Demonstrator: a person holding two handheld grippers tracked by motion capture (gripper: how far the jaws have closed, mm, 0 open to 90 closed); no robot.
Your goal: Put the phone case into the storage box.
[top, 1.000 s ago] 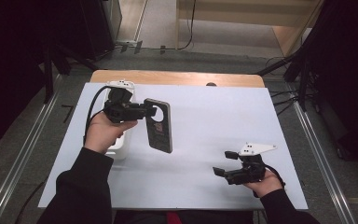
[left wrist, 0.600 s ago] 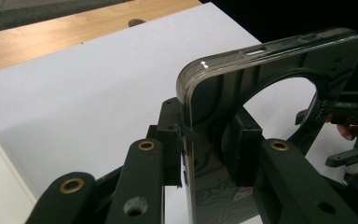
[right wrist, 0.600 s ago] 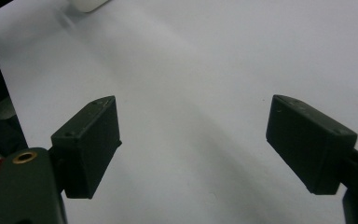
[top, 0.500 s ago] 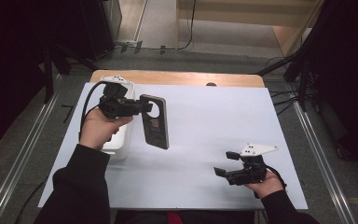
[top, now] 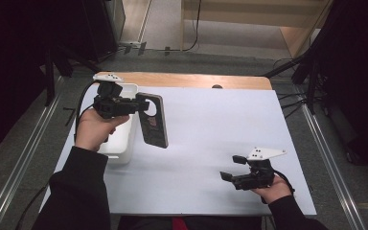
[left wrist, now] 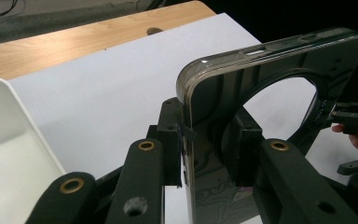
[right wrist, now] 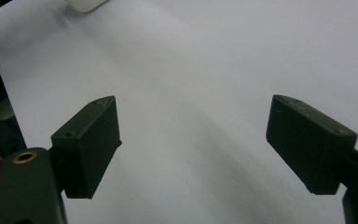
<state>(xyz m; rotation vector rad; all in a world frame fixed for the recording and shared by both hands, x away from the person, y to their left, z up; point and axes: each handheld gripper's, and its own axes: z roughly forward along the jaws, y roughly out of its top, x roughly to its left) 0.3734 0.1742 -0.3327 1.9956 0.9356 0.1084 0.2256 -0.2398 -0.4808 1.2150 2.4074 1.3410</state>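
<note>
A dark, smoky phone case with a round ring opening hangs in the air, tilted, over the left part of the white sheet. My left gripper is shut on its top end, beside the white bin. In the left gripper view the pads pinch the phone case just under the ring, one on each face. My right gripper rests low at the front right, open, and the right gripper view shows only white sheet between the jaws of my right gripper.
The white bin stands at the sheet's left edge, below my left hand. A bare strip of wooden tabletop runs along the far side. Metal rails flank the table on the floor. The other gripper appears far off in the left gripper view.
My left gripper has carried the phone case a little to the left and toward the far side, closer to the white bin. The right gripper has stayed where it was.
</note>
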